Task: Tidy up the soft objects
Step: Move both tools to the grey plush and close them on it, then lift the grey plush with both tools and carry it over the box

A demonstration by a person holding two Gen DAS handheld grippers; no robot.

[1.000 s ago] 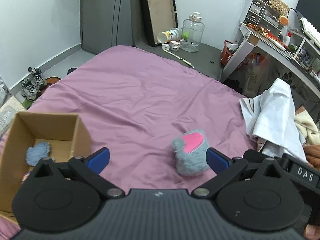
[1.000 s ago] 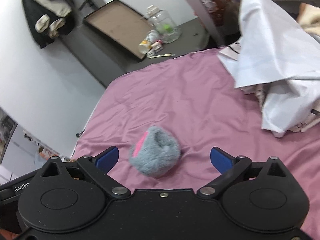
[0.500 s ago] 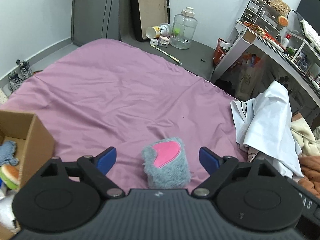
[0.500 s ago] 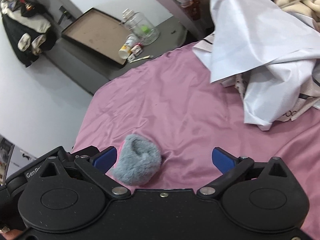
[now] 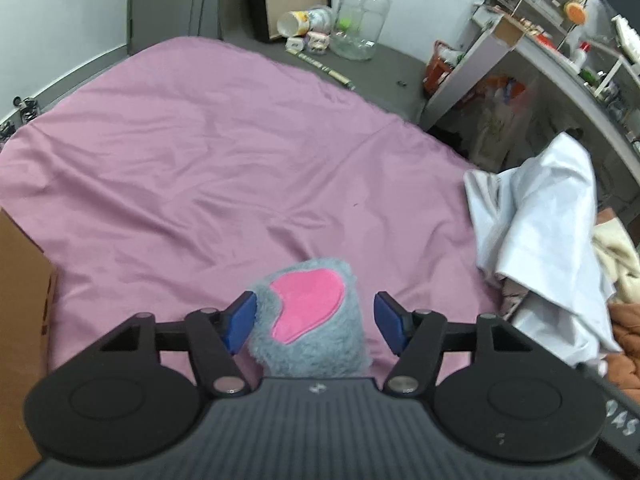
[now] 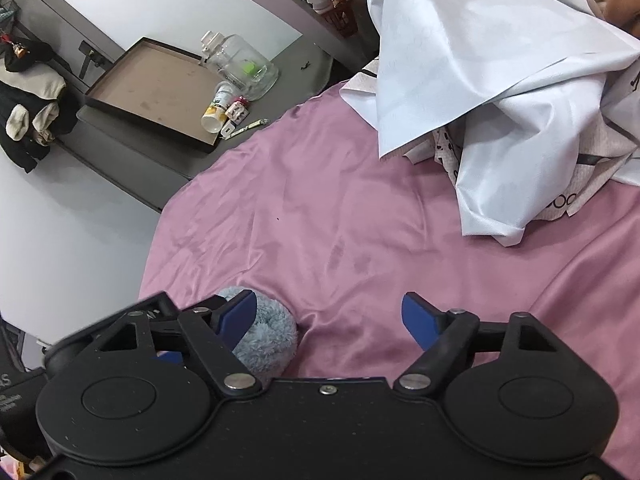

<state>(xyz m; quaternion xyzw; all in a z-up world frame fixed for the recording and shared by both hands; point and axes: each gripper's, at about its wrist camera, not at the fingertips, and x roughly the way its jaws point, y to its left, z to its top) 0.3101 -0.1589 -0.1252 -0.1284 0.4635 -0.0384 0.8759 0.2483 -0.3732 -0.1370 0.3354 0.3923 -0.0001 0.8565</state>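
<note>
**Grey plush sits between the left gripper's closing pads on the pink sheet**

At the far left of the left wrist view, the wall of a cardboard box [image 5: 20,320] rises from the edge of the pink bedsheet [image 5: 208,168]. Moving right, the left gripper [image 5: 316,322] points down at the bed with a fuzzy grey plush toy [image 5: 316,340] between its blue pads. The toy carries a pink patch [image 5: 308,304] on its upper face. The jaws are closing: the left pad touches the fur, while the right pad stands just apart from it with a strip of sheet showing between, so the toy is not yet clamped. Further right, a pale blue cloth [image 5: 536,232] lies heaped at the bed's edge. Beyond the bed, a clear plastic jug [image 5: 362,20] stands on the grey floor.

In the right wrist view, the same grey plush toy [image 6: 266,336] lies low on the left, by the left pad of the right gripper [image 6: 330,320] and partly behind it. That gripper's jaws are also closing but stand wide apart over bare bedsheet [image 6: 360,220], clamping nothing. The pale blue cloth [image 6: 480,60] fills the upper right.
</note>
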